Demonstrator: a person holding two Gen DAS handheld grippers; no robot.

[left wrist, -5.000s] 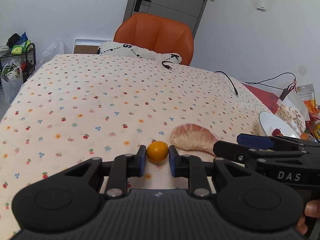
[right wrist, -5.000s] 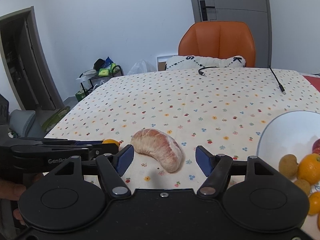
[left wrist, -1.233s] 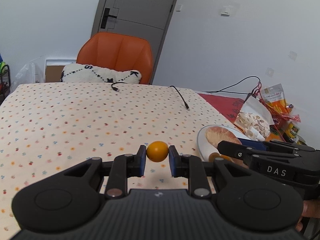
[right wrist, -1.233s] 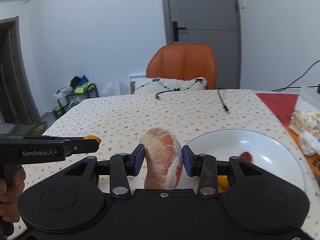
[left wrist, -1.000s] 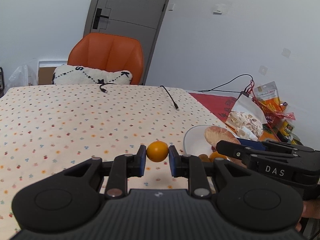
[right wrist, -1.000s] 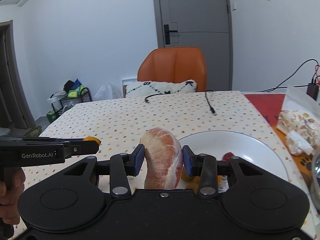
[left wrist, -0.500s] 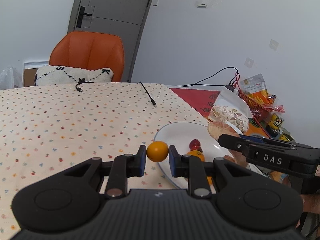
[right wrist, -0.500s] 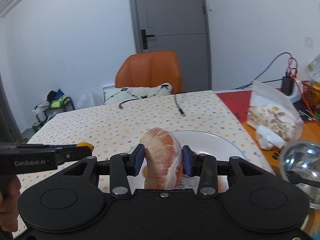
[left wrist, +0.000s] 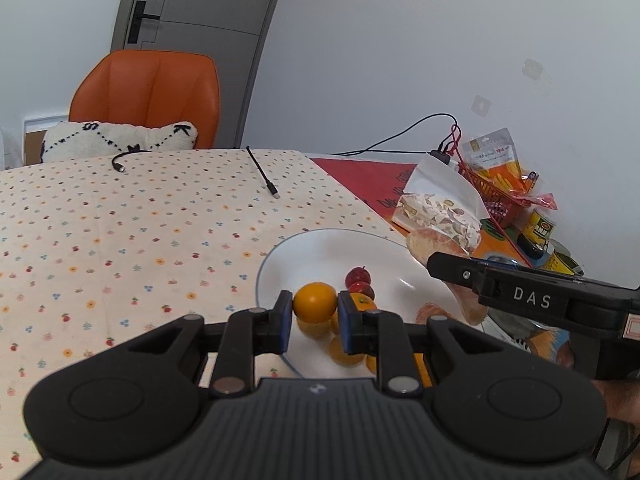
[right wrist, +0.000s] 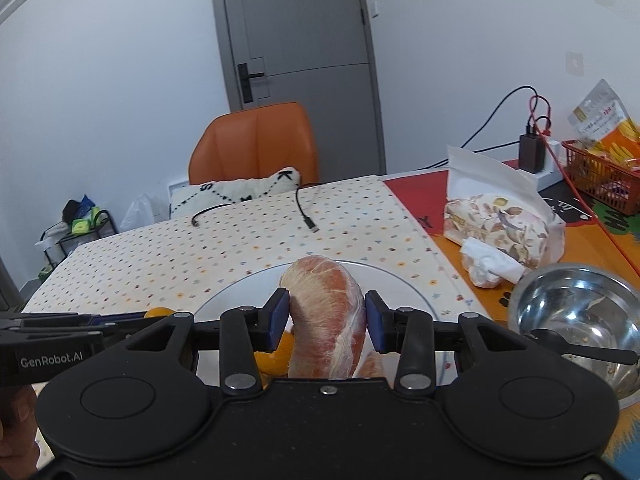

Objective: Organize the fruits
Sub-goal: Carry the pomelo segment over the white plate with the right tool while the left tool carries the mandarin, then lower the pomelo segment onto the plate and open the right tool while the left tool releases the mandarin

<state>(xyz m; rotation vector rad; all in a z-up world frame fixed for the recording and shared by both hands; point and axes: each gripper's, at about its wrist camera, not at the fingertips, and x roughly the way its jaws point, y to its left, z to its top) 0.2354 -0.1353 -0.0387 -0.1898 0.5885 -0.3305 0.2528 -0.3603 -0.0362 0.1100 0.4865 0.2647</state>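
Above the white plate (left wrist: 276,264), the left gripper (left wrist: 314,322) is clamping a small orange (left wrist: 315,303) while the right gripper (right wrist: 326,320) is squeezing a peeled pomelo segment (right wrist: 328,312).

Right gripper (right wrist: 326,316) clamped on pomelo segment (right wrist: 328,316), suspended over white plate (right wrist: 400,284); steel bowl (right wrist: 576,312) just right.

Light: you work in bright, even room light with soft shadows.
Glare: faint sheen on your steel bowl (right wrist: 580,312).
Focus: sharp throughout.
Edges: fisheye bends the door (left wrist: 200,8); corners go black.
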